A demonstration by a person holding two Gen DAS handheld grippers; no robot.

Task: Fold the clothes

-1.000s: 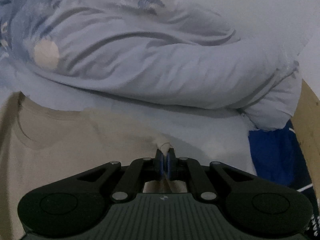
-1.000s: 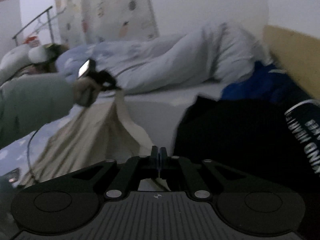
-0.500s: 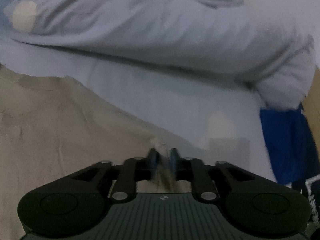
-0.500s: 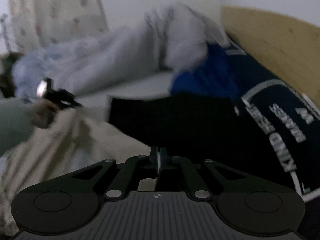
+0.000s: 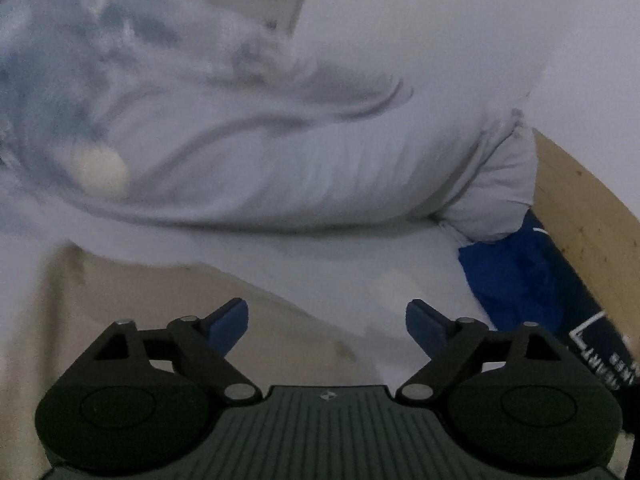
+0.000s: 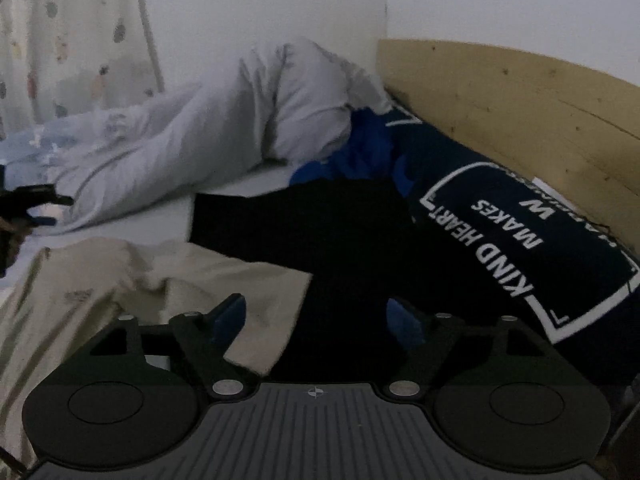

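Both claws opening, nothing between the jaws: left claw (image 5: 326, 326), right claw (image 6: 316, 318). Beige garment (image 6: 120, 280) lies on the bed, under and left of the right claw, long axis running left. Right claw nearer its right edge, beside black garment (image 6: 320, 232).

I am taking the duvet (image 6: 224, 136) as my landmark. It is lying along the back of the bed, against the wall (image 6: 260, 8). In front of it, to the left, a spread shirt (image 6: 120, 280) is lying on the sheet (image 5: 360, 276). Right of that shirt, also before the duvet, a dark garment (image 6: 320, 232) is lying flat. At the duvet's right end, a crumpled cloth (image 6: 360, 152) is touching it, and a printed cushion (image 6: 520, 240) is running along the headboard (image 6: 520, 100) beyond.
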